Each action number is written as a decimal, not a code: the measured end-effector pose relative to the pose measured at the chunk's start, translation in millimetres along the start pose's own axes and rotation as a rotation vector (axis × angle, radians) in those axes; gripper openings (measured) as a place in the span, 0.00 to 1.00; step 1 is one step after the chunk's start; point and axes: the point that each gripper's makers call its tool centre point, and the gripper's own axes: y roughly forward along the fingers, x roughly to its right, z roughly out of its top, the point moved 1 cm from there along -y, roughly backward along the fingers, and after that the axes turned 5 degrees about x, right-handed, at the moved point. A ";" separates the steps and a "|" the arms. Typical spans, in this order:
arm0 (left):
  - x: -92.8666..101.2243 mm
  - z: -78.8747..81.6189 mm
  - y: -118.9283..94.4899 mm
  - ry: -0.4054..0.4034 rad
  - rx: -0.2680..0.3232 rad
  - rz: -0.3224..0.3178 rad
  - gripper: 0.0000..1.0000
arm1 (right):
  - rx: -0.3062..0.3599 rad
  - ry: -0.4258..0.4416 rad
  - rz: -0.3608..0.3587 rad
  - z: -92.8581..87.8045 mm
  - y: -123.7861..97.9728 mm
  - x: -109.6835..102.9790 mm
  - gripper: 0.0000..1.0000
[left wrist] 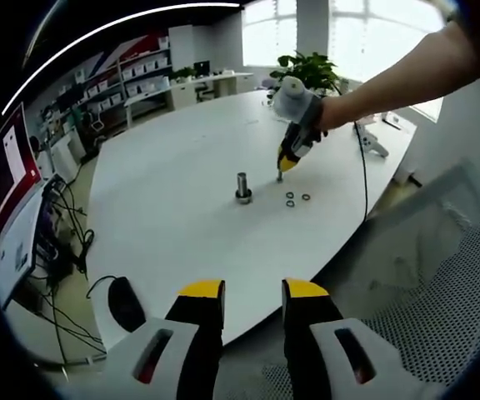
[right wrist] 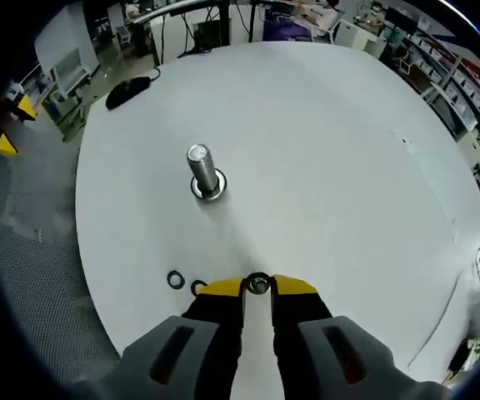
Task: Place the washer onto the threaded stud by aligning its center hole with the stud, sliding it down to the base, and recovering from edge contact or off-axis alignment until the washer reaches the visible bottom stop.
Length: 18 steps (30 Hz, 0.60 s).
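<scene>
Right gripper (right wrist: 258, 286) nearest, jaws pinched on a washer (right wrist: 258, 283) at the tips, low over the table (right wrist: 348, 167). Two more washers (right wrist: 176, 279) lie beside it. Stud (right wrist: 200, 167) stands well apart, probably one washer already at its base. Left gripper (left wrist: 252, 292) released, holding nothing, at the table edge. Risk: thin edge grip, washer tilts and catches the threads. No legible writing.

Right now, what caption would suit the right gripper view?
Right claw pinching a washer at its tips, threaded stud upright ahead on the white table, two spare washers lying nearby.
</scene>
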 end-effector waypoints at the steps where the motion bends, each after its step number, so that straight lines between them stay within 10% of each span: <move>1: 0.2 -0.3 0.1 -0.001 -0.001 -0.002 0.25 | -0.005 0.009 0.002 -1.6 3.1 0.9 0.14; 18: 1.0 -0.6 0.4 -0.005 -0.005 -0.010 0.25 | -0.070 0.025 0.022 -19.8 26.4 -4.8 0.16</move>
